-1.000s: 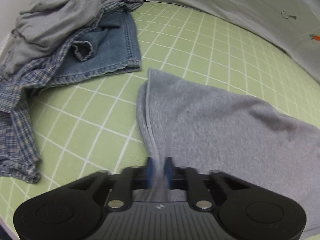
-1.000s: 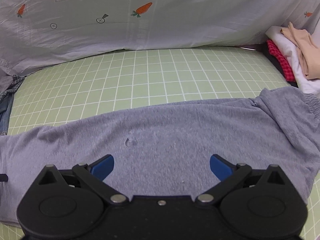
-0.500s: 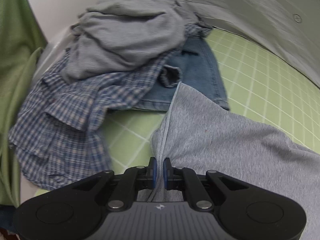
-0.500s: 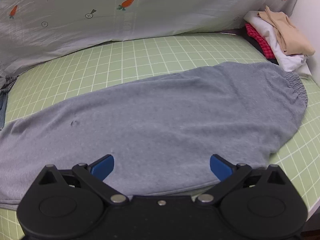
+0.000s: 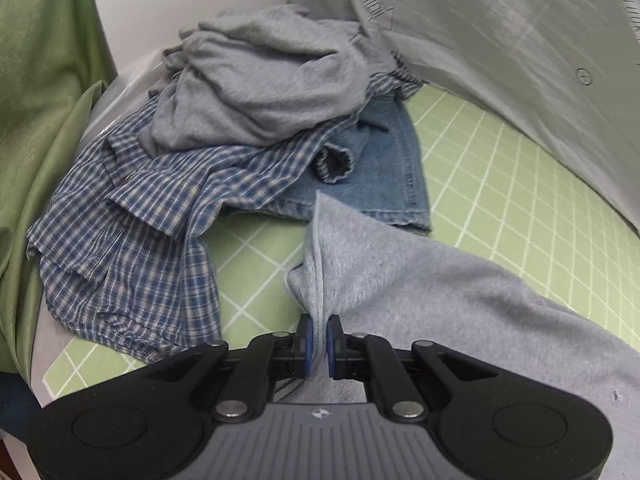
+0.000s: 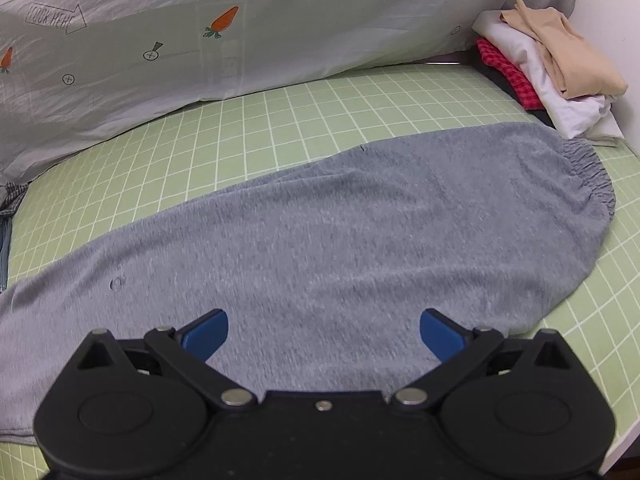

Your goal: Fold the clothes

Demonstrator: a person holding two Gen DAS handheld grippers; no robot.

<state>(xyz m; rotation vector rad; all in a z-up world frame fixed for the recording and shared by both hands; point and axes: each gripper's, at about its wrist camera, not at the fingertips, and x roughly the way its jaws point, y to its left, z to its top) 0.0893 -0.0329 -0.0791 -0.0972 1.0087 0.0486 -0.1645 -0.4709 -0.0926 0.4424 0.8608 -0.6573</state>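
Between the shut left claw (image 5: pixel 318 340) pads, grey trousers' (image 6: pixel 340 248) hem; right claw (image 6: pixel 323 334) wide open above.

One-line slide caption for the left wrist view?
Left gripper pinches the grey sweatpants' hem beside a pile of unfolded clothes.

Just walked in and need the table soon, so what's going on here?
Someone is folding laundry with two hand-held grippers. The left hand-held gripper is shut on the hem of grey sweatpants spread across the green grid mat. The right hand-held gripper hangs open above them, holding nothing. An unfolded pile waits at one end, a folded stack at the other.
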